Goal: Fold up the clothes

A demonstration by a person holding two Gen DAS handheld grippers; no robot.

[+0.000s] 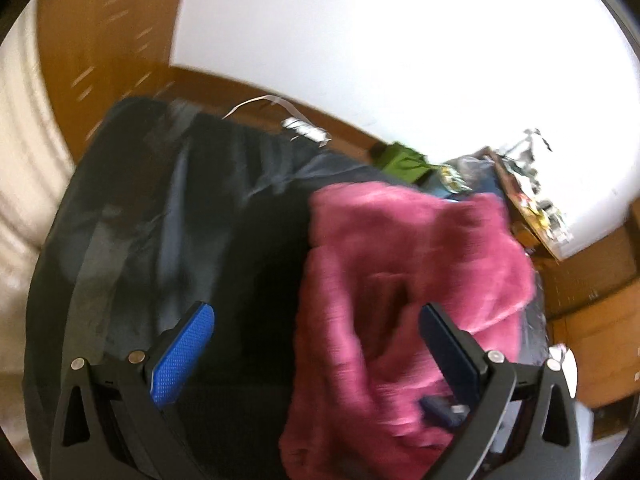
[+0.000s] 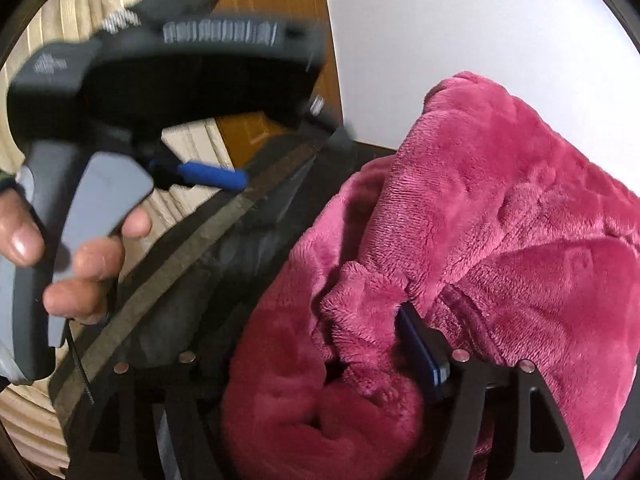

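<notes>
A pink fleece [image 1: 404,280] lies bunched on a dark cloth [image 1: 160,208] that covers the table. In the left wrist view the cloth's far edge curves along a wooden floor [image 1: 100,40], and the cloth's left half lies bare. Clutter [image 1: 524,196] sits past the fleece at the far right edge.

The left tool [image 1: 316,356] stands wide, its blue pads [image 1: 180,356] well apart, nothing between them; its right finger lies against the fleece's near folds.

In the right wrist view the fleece [image 2: 500,220] fills the right side, heaped high. The right tool [image 2: 360,364] has its right pad [image 2: 420,360] pressed into a fold; the left finger is hidden under the fleece, so I cannot tell whether it grips. The left tool [image 2: 216,176] shows at upper left, blurred, held by a hand [image 2: 76,256], above the table's edge [image 2: 168,268].
</notes>
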